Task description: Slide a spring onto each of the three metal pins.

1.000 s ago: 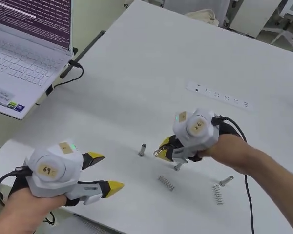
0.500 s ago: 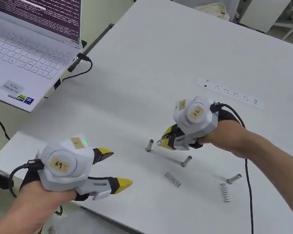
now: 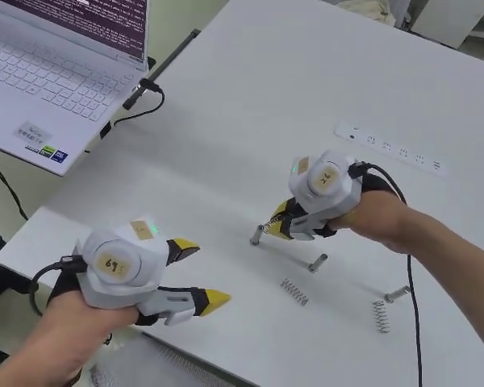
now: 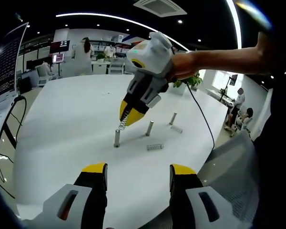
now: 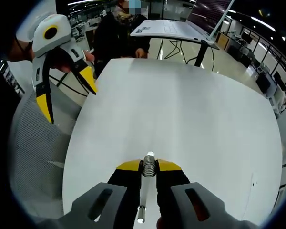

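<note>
The white table [image 3: 250, 97] holds a laptop [image 3: 56, 72] well away beyond the left gripper [image 3: 210, 272], which hangs idle with jaws wide. The right gripper [image 3: 274, 228] pinches a spring [image 5: 148, 168] by 1 end, its free end right over the nearest pin [image 3: 256, 235]. Behind it lie 2 loose springs [image 3: 294, 291] and 2 other pins [image 3: 317, 263]. The spring seems light and squashy: hold it gently from the side, bore clear.

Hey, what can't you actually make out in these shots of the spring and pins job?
- Whether the spring in the right gripper is already over the pin: head view, the gripper covers it; left gripper view, too small.
- Laptop screen text: head view, blurred and cut by the top edge.
- Power strip markings: head view, too small.
</note>
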Action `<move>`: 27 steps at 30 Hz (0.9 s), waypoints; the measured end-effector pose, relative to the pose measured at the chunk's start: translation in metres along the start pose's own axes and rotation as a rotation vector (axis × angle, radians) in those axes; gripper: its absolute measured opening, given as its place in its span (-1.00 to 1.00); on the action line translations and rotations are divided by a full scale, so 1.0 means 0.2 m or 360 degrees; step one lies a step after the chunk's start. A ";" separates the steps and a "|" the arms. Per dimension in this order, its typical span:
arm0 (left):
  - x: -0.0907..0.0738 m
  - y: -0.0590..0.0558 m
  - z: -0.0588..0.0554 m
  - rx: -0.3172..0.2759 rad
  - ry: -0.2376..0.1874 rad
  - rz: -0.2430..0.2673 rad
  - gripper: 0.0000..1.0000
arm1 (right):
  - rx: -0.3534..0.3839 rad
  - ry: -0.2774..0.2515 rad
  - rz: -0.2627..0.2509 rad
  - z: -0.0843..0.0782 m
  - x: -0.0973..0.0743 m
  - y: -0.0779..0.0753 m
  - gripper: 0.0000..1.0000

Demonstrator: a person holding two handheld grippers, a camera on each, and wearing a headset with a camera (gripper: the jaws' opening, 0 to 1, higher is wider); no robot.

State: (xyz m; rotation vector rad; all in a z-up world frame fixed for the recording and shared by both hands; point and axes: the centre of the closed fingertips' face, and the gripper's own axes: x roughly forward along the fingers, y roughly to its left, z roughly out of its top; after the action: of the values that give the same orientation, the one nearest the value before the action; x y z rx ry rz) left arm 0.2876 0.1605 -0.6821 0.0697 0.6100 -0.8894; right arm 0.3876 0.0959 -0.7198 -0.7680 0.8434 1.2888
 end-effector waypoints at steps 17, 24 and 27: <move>0.01 0.00 -0.01 -0.0016 -0.0002 -0.0013 -0.07 | -0.0034 0.0046 0.0034 0.01 0.06 -0.01 -0.82; 0.01 0.00 -0.01 -0.0019 -0.0004 -0.0016 -0.07 | -0.0050 0.0065 0.0044 0.01 0.08 0.00 -0.82; 0.01 0.00 0.00 -0.0020 -0.0006 -0.0016 -0.07 | -0.0060 0.0071 0.0048 0.02 0.09 0.00 -0.82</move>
State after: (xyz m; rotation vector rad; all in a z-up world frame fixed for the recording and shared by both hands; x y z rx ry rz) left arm 0.2883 0.1587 -0.6840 0.0537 0.6129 -0.8954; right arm 0.3898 0.1080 -0.7331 -0.8191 0.8718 1.3215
